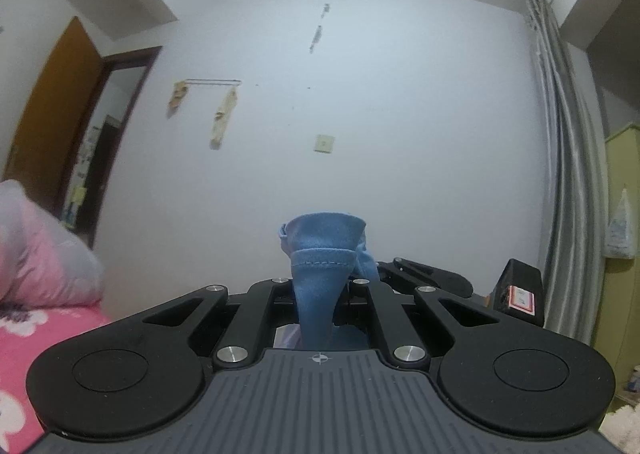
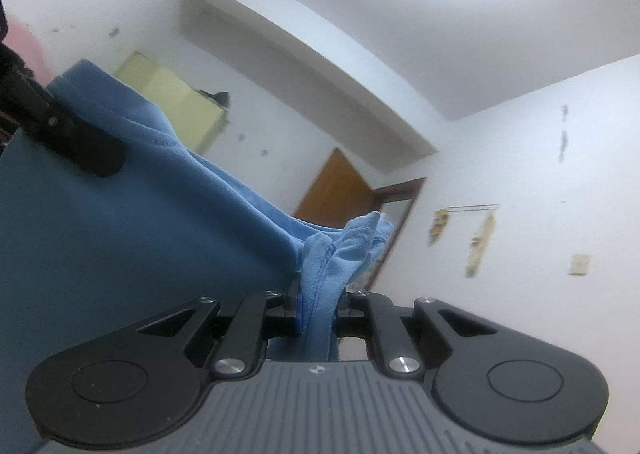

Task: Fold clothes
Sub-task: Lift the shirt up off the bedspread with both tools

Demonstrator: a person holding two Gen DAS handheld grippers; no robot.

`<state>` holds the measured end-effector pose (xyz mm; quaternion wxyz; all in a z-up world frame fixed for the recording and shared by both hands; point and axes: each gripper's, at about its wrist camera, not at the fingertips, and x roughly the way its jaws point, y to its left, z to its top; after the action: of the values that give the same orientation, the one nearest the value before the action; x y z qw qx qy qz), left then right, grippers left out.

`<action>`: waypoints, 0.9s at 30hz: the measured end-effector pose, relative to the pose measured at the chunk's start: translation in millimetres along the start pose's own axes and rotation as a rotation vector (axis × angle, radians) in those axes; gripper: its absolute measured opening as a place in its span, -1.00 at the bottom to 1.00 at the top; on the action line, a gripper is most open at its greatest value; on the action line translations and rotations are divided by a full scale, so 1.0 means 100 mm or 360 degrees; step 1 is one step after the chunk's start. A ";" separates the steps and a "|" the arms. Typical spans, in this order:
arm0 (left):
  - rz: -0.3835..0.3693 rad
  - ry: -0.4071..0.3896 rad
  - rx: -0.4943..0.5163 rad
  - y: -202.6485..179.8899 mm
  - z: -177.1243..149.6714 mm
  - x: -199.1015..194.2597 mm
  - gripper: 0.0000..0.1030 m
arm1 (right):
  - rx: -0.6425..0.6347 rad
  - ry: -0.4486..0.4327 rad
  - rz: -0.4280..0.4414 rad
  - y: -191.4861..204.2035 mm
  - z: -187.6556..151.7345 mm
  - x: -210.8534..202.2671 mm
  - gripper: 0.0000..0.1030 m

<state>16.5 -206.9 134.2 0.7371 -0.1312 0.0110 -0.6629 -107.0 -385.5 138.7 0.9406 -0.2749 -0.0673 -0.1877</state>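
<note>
Two claws, left claw and right claw, each clamped on one blue garment

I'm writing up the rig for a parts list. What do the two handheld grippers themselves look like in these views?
The left gripper and the right gripper look alike: matte black linkage arms with silver round pivot screws, two large round black discs at the sides, and a grey ribbed plate in the middle bearing a small crosshair mark. No cables, hands or sleeves show.

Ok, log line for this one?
left gripper: shut on blue garment | right gripper: shut on blue garment | garment lifted, both cameras tilted toward ceiling
</note>
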 end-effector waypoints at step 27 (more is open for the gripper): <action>-0.0188 0.0113 0.0003 0.59 -0.25 1.27 -0.89 | -0.0116 0.0085 -0.0336 -0.69 -0.66 1.47 -0.77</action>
<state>84.5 -331.0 118.3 0.6959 -0.1074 0.0287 -0.7095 3.0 -521.4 151.2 0.9064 -0.2952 -0.0638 -0.2954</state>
